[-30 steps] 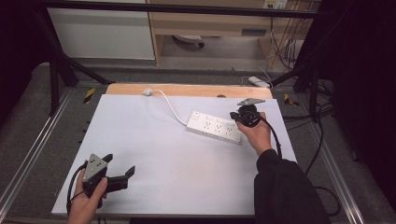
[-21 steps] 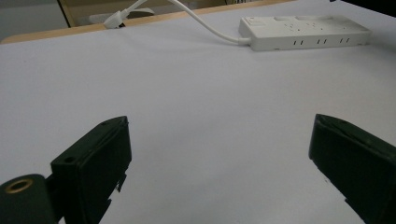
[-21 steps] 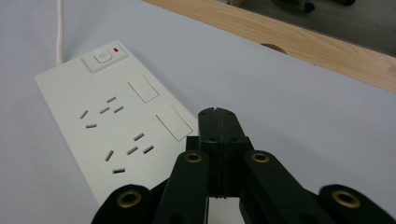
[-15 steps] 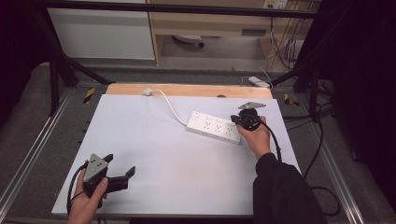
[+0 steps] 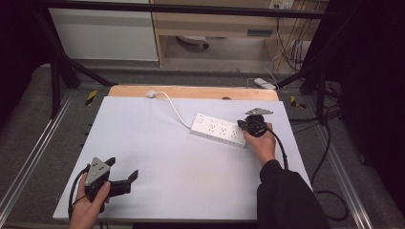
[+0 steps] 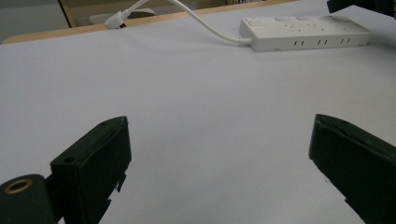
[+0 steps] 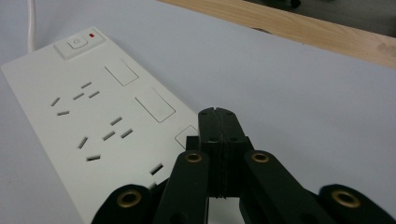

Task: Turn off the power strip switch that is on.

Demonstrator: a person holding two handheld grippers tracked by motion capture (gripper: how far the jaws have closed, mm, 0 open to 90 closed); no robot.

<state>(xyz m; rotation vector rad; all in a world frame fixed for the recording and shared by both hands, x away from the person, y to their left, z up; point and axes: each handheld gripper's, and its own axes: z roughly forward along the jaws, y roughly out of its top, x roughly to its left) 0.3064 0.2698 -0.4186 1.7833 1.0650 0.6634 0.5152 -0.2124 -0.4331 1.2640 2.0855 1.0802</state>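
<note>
A power strip lies on the table right of centre, its cord running back-left to the far edge.

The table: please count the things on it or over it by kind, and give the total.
Power strip with cord and plug: 1
Hand-held tools, the left tool and the right tool: 2
Total: 3

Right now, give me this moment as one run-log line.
left gripper: open, near-left of white mat, empty | right gripper: fingers shut, empty, over power strip end | cord: trails to wooden edge
</note>
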